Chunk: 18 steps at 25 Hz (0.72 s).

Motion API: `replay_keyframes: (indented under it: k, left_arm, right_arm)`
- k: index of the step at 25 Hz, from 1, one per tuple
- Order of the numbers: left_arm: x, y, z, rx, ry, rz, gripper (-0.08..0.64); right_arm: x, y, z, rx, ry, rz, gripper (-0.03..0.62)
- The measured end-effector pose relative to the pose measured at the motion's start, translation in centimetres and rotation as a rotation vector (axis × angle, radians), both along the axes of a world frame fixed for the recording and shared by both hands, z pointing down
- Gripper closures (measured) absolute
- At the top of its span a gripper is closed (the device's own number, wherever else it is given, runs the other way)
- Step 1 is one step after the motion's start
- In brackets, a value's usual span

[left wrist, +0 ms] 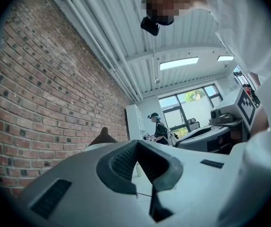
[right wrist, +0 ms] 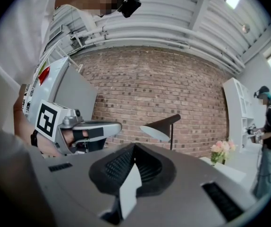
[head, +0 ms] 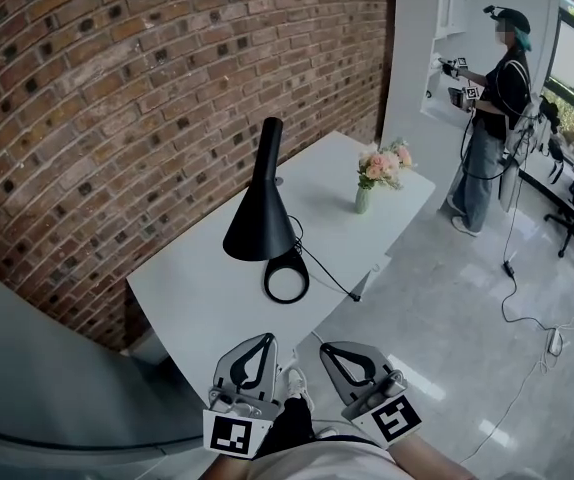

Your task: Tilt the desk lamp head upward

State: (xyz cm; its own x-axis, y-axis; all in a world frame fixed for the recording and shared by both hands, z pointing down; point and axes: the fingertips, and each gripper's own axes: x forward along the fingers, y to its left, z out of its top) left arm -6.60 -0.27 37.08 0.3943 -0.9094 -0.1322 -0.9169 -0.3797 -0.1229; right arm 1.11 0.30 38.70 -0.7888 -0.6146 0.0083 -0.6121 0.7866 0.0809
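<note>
A black desk lamp stands on the white table (head: 199, 303). Its cone shade (head: 260, 228) points down over a ring-shaped base (head: 287, 280). Both grippers hang near the table's front edge, short of the lamp and apart from it. My left gripper (head: 264, 339) and my right gripper (head: 326, 349) are shut with nothing between their tips. From the right gripper view the lamp (right wrist: 161, 126) shows ahead against the brick wall, with the left gripper (right wrist: 86, 131) to its left. In the left gripper view only the shade's top (left wrist: 102, 137) rises above the shut left gripper (left wrist: 136, 144).
A small vase of pink flowers (head: 381, 174) stands at the table's far end. The lamp's cord (head: 333, 278) runs to the table's right edge. A brick wall (head: 117, 88) backs the table. Another person (head: 492, 118) stands by white shelves; cables (head: 527, 313) lie on the floor.
</note>
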Motion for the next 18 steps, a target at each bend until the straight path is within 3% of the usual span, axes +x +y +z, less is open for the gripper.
replay_keyframes:
  k: [18]
  left_arm:
    - [2.2, 1.1, -0.6, 0.017, 0.002, 0.042, 0.552]
  right_arm:
    - [1.9, 1.3, -0.4, 0.013, 0.001, 0.032, 0.575]
